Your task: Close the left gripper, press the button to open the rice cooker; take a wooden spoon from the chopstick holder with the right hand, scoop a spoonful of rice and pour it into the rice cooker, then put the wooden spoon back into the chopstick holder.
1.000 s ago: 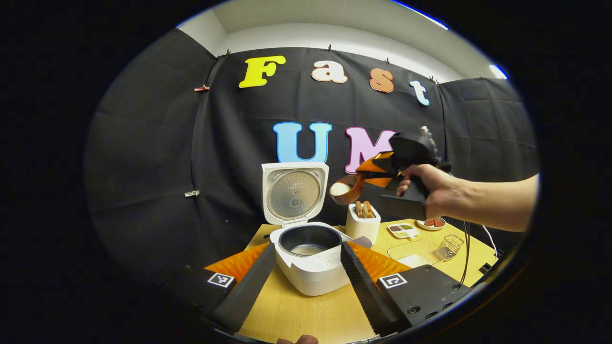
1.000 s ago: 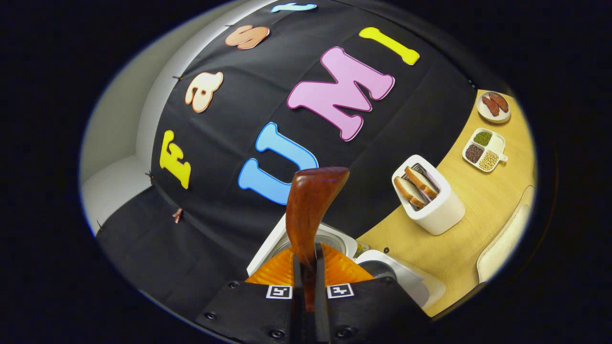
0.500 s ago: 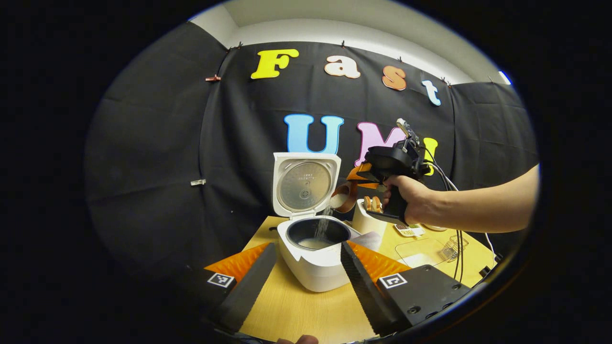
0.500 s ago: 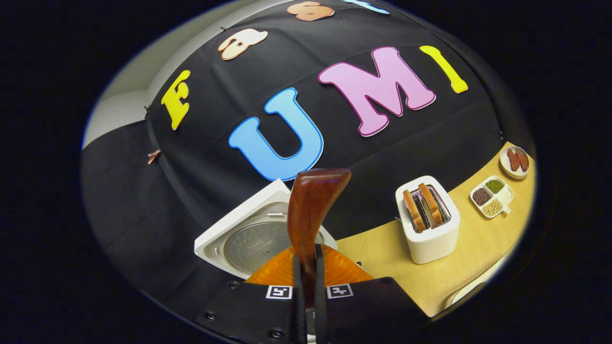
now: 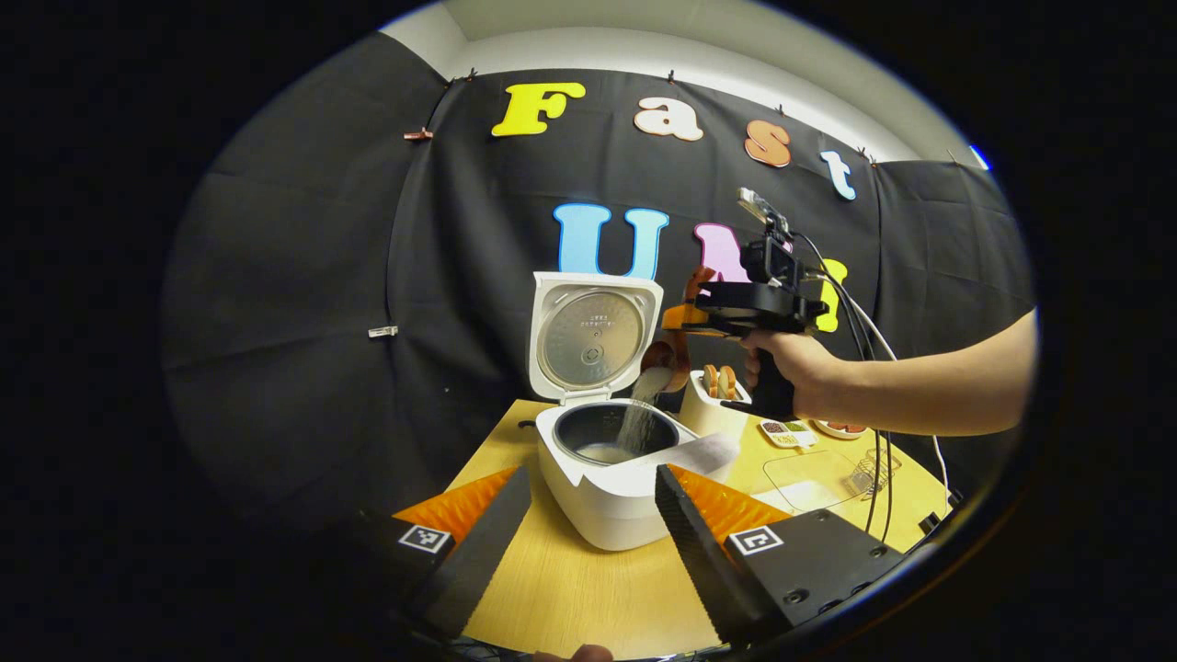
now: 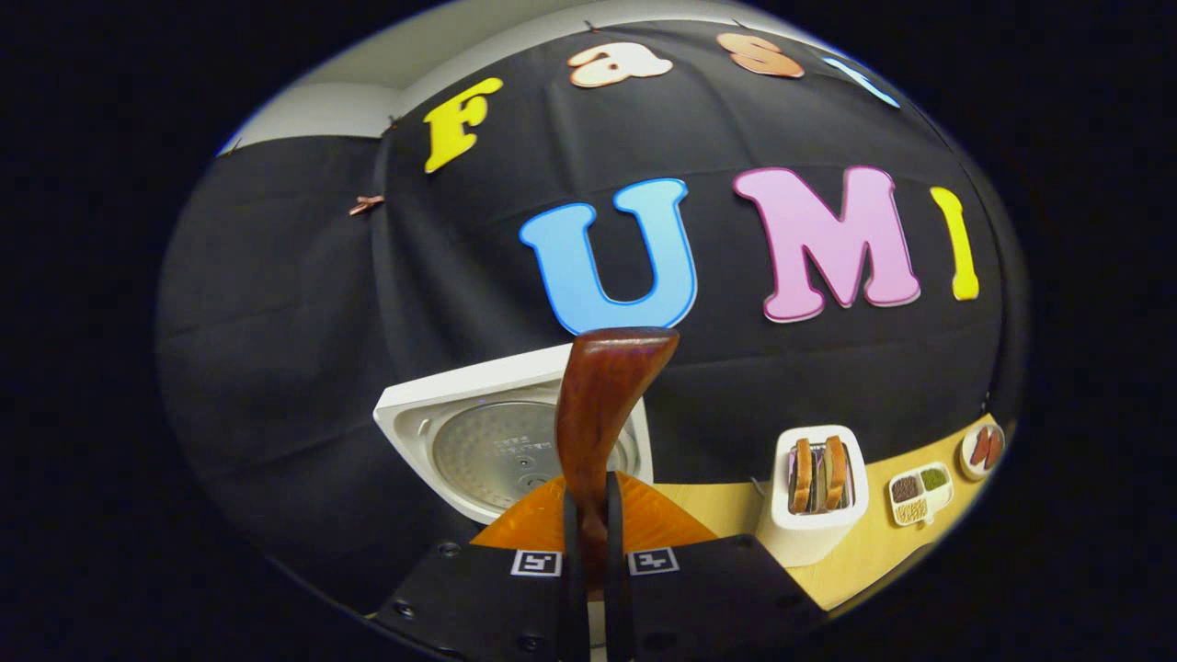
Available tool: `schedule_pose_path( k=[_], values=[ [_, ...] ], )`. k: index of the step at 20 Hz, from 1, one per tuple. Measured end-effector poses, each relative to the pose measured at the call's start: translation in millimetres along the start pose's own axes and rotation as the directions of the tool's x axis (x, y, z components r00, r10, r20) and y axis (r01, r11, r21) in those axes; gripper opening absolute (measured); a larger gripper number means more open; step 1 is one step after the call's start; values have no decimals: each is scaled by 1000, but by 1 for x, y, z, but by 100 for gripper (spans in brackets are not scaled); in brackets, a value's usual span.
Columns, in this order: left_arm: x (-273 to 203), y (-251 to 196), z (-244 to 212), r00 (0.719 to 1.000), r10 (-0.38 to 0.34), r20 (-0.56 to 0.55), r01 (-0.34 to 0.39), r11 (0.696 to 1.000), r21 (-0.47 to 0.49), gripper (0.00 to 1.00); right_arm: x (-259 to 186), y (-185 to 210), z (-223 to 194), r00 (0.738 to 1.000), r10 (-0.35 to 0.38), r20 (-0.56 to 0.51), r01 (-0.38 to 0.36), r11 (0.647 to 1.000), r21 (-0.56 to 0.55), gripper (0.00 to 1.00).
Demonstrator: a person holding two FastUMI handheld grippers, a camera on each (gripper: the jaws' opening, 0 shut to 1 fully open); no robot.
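Rice is now pouring: the right tool, clamped narrow on the wooden spoon handle, is tipping the bowl over so a white stream is falling from it into the rice cooker pot just below. A second ago the spoon was sitting level and full, off to the side of the pot; half a second ago the first grains were starting. In the right gripper view the spoon is sticking up between the tool's fingers, with the open lid just behind it and the toaster with bread off to its right. The left tool is hanging back in front of the cooker, fingers spread wide, holding nothing, cooker sitting between them on the table. Judging by this, the pour step is nearly finishing; returning the spoon to the chopstick holder is left. Holder not identifiable here.
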State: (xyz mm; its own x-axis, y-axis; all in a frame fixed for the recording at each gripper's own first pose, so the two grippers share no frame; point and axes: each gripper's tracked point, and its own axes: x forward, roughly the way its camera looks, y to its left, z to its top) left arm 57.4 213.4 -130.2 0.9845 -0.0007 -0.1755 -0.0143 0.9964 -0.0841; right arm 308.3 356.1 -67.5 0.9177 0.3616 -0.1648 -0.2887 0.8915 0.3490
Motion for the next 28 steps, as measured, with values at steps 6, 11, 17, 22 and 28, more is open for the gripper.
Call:
schedule_pose_path(
  k=[6,11,17,22,28],
  values=[
    [-9,2,-2,1000,13,1,-13,1000,-6,94,4,34,-1,996,94,-7,-94,972,-215,11],
    [-15,3,-4,1000,20,3,-20,1000,-20,94,-7,61,-4,982,185,-25,-174,859,-482,11],
    [-20,0,-3,1000,19,9,-19,1000,-19,94,-17,68,-5,980,199,-34,-181,791,-585,11],
    [-28,-4,-2,1000,29,13,-29,999,-15,94,-18,40,2,988,138,-75,-151,965,-215,11],
    [-36,-16,5,999,25,27,-24,1000,-7,94,-59,-5,41,994,105,-27,-102,989,110,11]
  ],
)
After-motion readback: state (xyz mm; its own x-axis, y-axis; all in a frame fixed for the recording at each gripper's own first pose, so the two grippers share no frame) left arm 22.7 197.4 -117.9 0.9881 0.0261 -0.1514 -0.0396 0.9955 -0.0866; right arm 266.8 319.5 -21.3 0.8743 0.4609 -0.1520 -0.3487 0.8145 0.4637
